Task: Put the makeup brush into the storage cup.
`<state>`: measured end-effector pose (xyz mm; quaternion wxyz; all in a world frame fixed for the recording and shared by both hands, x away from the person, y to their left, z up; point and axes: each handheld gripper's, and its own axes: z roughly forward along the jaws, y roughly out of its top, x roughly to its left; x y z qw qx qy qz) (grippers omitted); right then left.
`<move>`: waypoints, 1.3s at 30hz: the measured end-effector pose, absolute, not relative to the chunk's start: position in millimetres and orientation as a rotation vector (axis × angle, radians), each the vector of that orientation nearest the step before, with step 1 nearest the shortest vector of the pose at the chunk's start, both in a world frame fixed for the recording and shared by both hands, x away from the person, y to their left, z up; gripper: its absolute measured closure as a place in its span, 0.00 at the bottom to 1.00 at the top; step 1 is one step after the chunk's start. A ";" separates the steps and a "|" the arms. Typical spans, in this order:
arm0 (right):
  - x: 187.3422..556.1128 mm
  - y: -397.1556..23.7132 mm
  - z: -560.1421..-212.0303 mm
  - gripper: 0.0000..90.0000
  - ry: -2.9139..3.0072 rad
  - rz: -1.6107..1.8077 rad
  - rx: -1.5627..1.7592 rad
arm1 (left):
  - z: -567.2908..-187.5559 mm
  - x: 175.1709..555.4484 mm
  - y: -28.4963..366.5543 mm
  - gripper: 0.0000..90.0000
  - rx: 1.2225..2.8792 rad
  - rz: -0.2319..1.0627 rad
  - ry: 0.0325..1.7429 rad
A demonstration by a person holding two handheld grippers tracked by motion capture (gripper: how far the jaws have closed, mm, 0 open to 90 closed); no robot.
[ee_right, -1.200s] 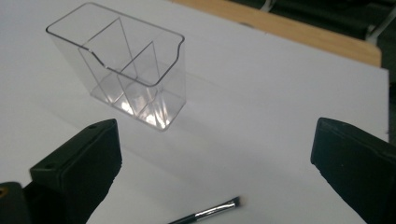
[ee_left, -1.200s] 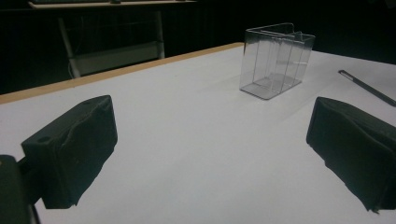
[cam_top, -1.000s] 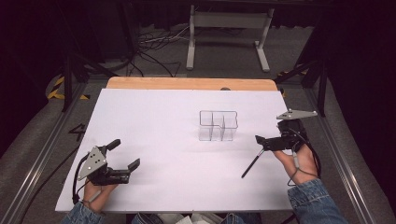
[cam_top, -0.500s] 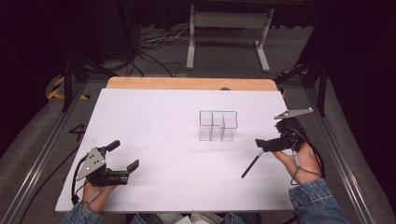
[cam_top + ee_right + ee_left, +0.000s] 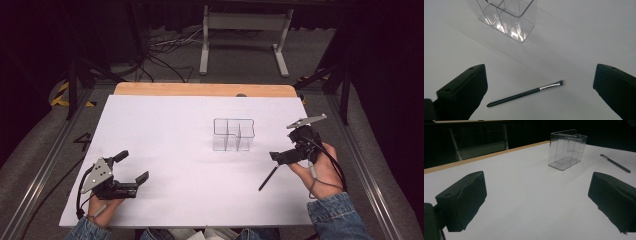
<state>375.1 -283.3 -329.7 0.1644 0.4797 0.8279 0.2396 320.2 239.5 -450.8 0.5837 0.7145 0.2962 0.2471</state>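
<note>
- Slim black makeup brush (image 5: pixel 526 93) with silver ferrule lies flat on smooth white table (image 5: pixel 175 130), clear organizer (image 5: pixel 507 18) at 11 o'clock.
- Right gripper (image 5: pixel 280 156) hovers above it, released, jaws wide.
- Left gripper (image 5: pixel 131 169) released, open tabletop around.

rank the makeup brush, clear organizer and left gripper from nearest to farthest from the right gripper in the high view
1. makeup brush, lying just below the right gripper
2. clear organizer, upright at mid-table
3. left gripper, far across at the table's left

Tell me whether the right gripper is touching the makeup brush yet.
Apart. In the right gripper view the right gripper stands open, and the makeup brush lies flat on the white table between the jaws, with bare table showing on both sides.
</note>
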 end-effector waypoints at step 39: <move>384.3 -273.1 -390.5 0.01 2.437 0.420 1.489 | -453.3 318.9 247.8 0.03 1.661 0.580 0.724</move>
